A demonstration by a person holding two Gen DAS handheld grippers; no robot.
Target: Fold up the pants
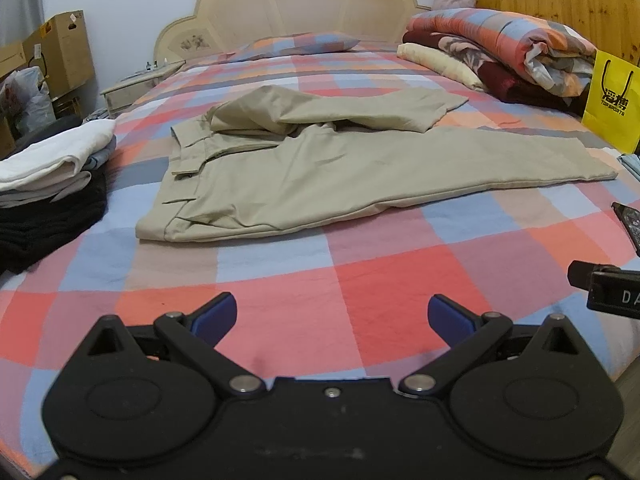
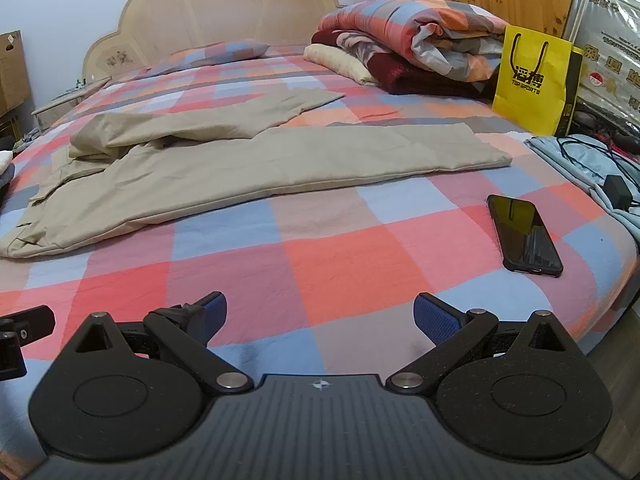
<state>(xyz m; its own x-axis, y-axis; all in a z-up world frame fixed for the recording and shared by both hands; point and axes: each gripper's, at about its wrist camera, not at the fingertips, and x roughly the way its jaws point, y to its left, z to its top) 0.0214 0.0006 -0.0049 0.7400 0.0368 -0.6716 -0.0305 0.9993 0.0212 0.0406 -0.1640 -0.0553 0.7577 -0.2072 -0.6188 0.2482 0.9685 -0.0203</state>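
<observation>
The pants (image 1: 304,168) lie spread across the middle of the bed (image 1: 360,300), waistband toward the bed's left edge, leg ends toward the right edge. The near leg lies flat and fairly straight. The far leg is bunched and twisted near the crotch, angling off toward the headboard (image 1: 288,4). No fold looks made yet, so the task reads as barely started: the far leg still needs laying onto the near one, then lengthwise folds.

The left gripper (image 1: 332,316) hovers over the bed's near edge, jaws wide apart, holding nothing, well short of the pants. The right gripper (image 2: 320,316) does the same further toward the right edge, jaws spread and empty; a black end of it shows at the right border of the left wrist view.

A stack of folded clothes (image 1: 52,176) sits at the bed's left edge, white on top and black below, possibly finished items. Rolled quilts (image 2: 412,48) are piled at the far right corner. A phone (image 2: 524,236) lies screen up near the right edge, apart from the pants. A cable and a charger (image 2: 616,188) rest on blue cloth at the right edge.

Writing: the yellow bag (image 2: 532,76) at the right edge reads "TOP SPORTS" under black Chinese characters. The right gripper body shows "DA", cut off by the frame. The packaged bedding (image 2: 608,48) behind the bag carries Chinese print, not legible. The cardboard boxes (image 1: 60,52) beyond the left edge have labels too small to read.
</observation>
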